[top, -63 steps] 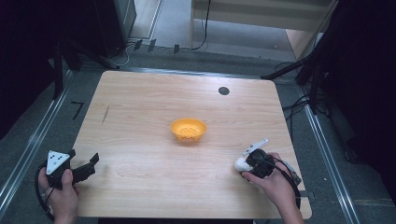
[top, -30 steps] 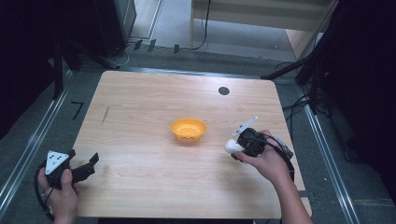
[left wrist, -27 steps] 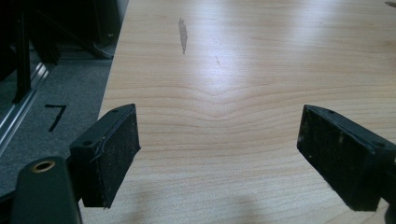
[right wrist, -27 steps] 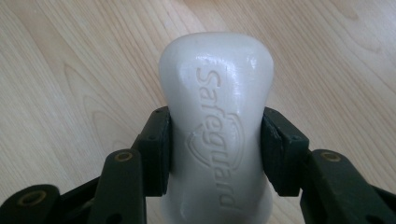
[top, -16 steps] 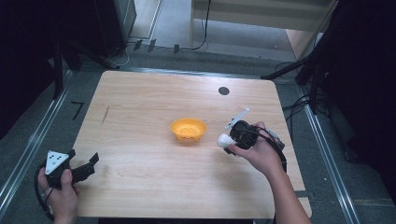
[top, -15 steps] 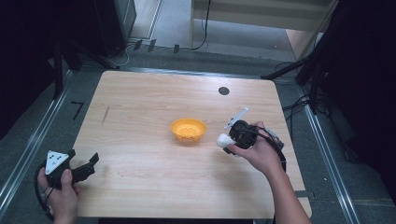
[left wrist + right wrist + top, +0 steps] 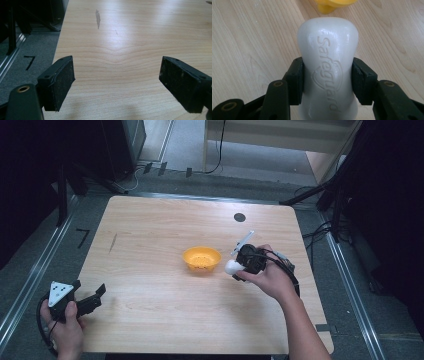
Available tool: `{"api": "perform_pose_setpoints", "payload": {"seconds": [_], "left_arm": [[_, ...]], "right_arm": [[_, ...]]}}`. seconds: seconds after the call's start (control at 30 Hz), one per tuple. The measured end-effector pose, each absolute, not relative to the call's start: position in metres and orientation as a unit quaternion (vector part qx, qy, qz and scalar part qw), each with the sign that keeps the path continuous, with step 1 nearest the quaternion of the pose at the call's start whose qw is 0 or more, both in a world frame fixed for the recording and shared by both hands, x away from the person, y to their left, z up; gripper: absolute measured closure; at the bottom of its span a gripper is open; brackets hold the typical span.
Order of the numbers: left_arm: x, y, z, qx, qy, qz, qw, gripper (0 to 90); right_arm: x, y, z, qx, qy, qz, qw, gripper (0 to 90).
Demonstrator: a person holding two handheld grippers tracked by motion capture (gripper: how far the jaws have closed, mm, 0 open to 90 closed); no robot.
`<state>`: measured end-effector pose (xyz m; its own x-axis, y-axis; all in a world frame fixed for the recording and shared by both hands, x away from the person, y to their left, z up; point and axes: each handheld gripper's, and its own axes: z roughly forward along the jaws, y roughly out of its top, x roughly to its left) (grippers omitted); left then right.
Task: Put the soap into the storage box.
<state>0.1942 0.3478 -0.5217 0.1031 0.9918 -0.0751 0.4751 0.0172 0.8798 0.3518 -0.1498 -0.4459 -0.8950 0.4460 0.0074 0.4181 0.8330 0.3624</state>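
R hand-held gripper (image 7: pixel 327 82) clamped on soap bar (image 7: pixel 327 65) | L hand-held gripper (image 7: pixel 117 82) wide open, empty

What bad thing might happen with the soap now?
The soap is smooth and held only at its narrow middle by the right tongs, so it might slip out and drop on the table. The yellow bowl sits close beside it and looks light, so a careless move could knock or tip it.
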Motion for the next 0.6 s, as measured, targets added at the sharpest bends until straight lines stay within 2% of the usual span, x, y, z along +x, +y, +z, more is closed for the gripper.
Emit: {"api": "perform_pose_setpoints", "payload": {"seconds": [0.6], "left_arm": [[0.194, 0.348, -0.521, 0.624, 0.588, 0.32, 0.404, 13.3]], "right_arm": [[0.363, -0.116, -0.432, 0.172, 0.966, 0.185, 0.046, 51.6]]}}
